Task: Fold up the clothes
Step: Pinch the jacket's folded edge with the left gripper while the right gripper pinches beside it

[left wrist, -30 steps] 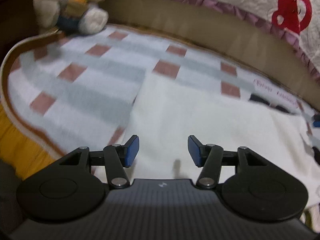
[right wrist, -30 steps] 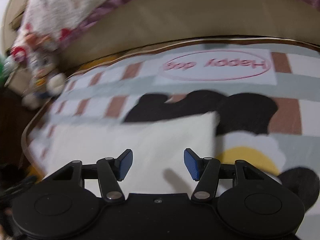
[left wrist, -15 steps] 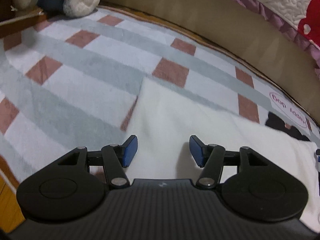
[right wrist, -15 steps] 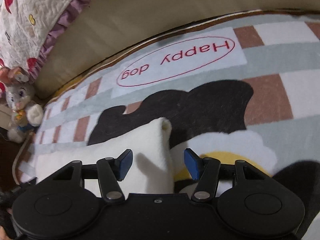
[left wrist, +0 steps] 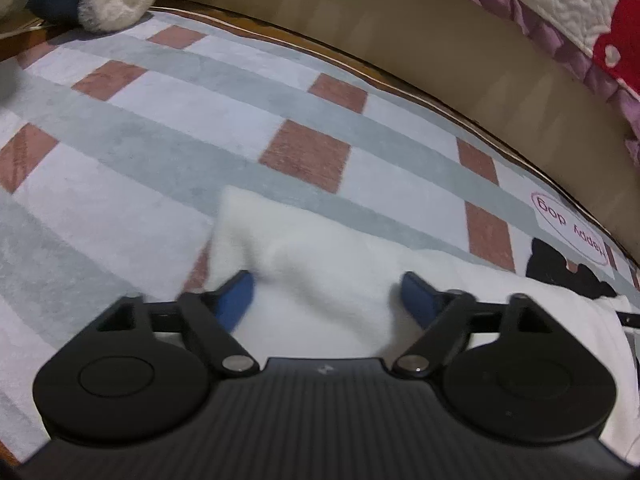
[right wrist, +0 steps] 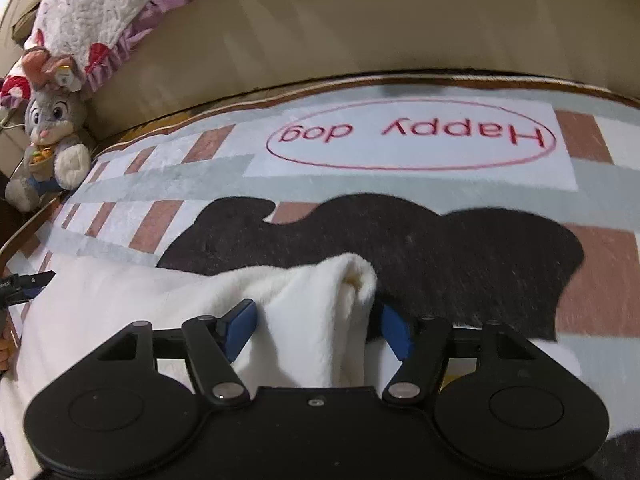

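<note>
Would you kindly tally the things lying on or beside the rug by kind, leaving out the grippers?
White fleece garment: 1
Stuffed bunny: 1
Patterned "Happy dog" rug: 1
Quilted bedspread with purple ruffle: 1
Total: 4

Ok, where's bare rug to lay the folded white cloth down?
Free: checked rug between the white cloth and the plush rabbit; also the "Happy dog" label below the sofa base. Crowded: both cloth ends, where left gripper and right gripper work.
</note>
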### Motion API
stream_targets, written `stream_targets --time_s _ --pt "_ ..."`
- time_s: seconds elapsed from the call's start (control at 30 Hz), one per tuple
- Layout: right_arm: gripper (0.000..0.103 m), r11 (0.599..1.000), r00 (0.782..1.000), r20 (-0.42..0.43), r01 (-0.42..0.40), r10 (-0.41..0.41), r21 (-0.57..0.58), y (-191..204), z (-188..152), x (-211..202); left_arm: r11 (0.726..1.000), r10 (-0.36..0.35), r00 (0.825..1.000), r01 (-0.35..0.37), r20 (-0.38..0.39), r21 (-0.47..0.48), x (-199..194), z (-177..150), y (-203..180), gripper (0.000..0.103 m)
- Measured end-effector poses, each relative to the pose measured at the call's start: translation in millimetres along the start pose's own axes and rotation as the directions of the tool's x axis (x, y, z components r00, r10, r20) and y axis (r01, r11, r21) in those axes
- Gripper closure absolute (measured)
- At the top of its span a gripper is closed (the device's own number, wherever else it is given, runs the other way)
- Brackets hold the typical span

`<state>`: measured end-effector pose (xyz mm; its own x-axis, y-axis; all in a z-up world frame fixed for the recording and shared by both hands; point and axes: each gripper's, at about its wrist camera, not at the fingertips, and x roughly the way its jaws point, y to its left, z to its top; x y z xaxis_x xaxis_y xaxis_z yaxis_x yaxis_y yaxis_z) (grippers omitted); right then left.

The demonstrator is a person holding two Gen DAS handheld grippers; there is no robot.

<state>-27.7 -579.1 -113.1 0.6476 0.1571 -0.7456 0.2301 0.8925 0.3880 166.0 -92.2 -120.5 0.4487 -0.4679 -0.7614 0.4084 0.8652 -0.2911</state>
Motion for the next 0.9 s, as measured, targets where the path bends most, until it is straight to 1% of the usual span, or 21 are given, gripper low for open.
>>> stream_targets --time_s 0.03,0.07,0.1,0.17,0.2,0.23,0.27,0.3,0.33,0.4,0.5,0.53,0.57,0.6,0.63,0.67,0.7,0.73,0.8,0.87,0.9 --pt "0.049 1.000 1.000 -0.006 -0.024 0.024 -0.007 0 0 -1 1.000 0.009 1.000 -0.009 -0.009 0.021 1 0 -4 0.016" --pt "0.065 0.999 0.999 -0.014 -0.052 0.051 -0.010 1 0 -3 0.998 0.023 1.000 -0.022 -0.020 0.050 2 -1 -7 0.014" --pt "0.074 0.998 0.998 -0.011 -0.068 0.068 -0.015 2 0 -6 0.996 0.034 0.999 -0.031 -0.031 0.078 3 -2 -11 0.013" --pt "0.078 0.997 0.997 0.012 -0.077 0.077 -0.029 6 0 -13 0.993 0.053 0.998 -0.048 -0.045 0.112 3 -4 -14 0.013" --pt "0.080 0.997 0.997 0.031 -0.067 0.068 -0.039 9 0 -18 0.992 0.060 0.997 -0.054 -0.044 0.117 0 -3 -15 0.016" --pt "0.081 0.997 0.997 0.051 -0.057 0.060 -0.048 11 -1 -22 0.990 0.066 0.997 -0.061 -0.038 0.128 -3 -3 -16 0.041" --pt "0.081 0.997 0.996 0.072 -0.046 0.050 -0.058 14 -1 -27 0.985 0.077 0.997 -0.073 -0.023 0.157 -8 -4 -18 0.086" --pt "0.083 0.997 0.995 0.094 -0.038 0.044 -0.067 16 0 -33 0.976 0.097 0.995 -0.092 -0.015 0.197 -12 -4 -20 0.101" --pt "0.083 0.997 0.992 0.118 -0.030 0.038 -0.074 18 0 -38 0.971 0.107 0.994 -0.103 -0.006 0.217 -17 -3 -21 0.100" --pt "0.083 0.997 0.993 0.114 -0.013 0.022 -0.082 18 1 -37 0.974 0.098 0.995 -0.099 0.013 0.204 -27 2 -18 0.100" --pt "0.083 0.996 0.995 0.097 0.012 -0.003 -0.092 18 3 -32 0.965 0.139 0.987 -0.153 0.079 0.213 -39 8 -13 0.089" --pt "0.083 0.995 0.996 0.092 0.021 -0.012 -0.096 18 4 -30 0.958 0.152 0.983 -0.172 0.102 0.228 -39 8 -12 0.066" --pt "0.083 0.995 0.996 0.087 0.022 -0.014 -0.095 17 4 -28 0.951 0.165 0.978 -0.191 0.124 0.242 -40 7 -10 0.040" --pt "0.083 0.996 0.997 0.082 0.019 -0.012 -0.086 16 4 -28 0.944 0.177 0.973 -0.210 0.147 0.256 -40 7 -8 0.035" --pt "0.082 0.997 0.997 0.077 0.011 -0.005 -0.070 13 4 -27 0.945 0.168 0.975 -0.201 0.143 0.257 -39 7 -5 0.035" --pt "0.080 0.999 0.998 0.069 -0.003 0.006 -0.044 9 5 -25 0.963 0.123 0.989 -0.140 0.085 0.230 -33 8 1 0.034" --pt "0.072 1.000 0.998 0.060 -0.017 0.018 -0.014 5 5 -24 0.975 0.098 0.995 -0.102 0.032 0.198 -26 8 4 0.034" --pt "0.068 0.999 0.999 0.044 -0.028 0.027 0.023 1 5 -22 0.983 0.079 0.997 -0.075 -0.019 0.168 -18 7 8 0.032" --pt "0.046 0.988 0.996 -0.034 -0.074 0.079 0.133 -13 5 -17 0.993 0.094 0.989 -0.085 -0.113 0.085 0 6 13 0.024" --pt "0.043 0.957 0.986 -0.074 -0.126 0.150 0.262 -31 -1 -13 0.998 0.059 0.988 -0.064 -0.145 -0.028 8 6 20 0.018" --pt "0.042 0.941 0.981 -0.072 -0.147 0.177 0.305 -38 -4 -11 0.997 0.047 0.989 -0.054 -0.141 -0.046 8 6 21 0.018"
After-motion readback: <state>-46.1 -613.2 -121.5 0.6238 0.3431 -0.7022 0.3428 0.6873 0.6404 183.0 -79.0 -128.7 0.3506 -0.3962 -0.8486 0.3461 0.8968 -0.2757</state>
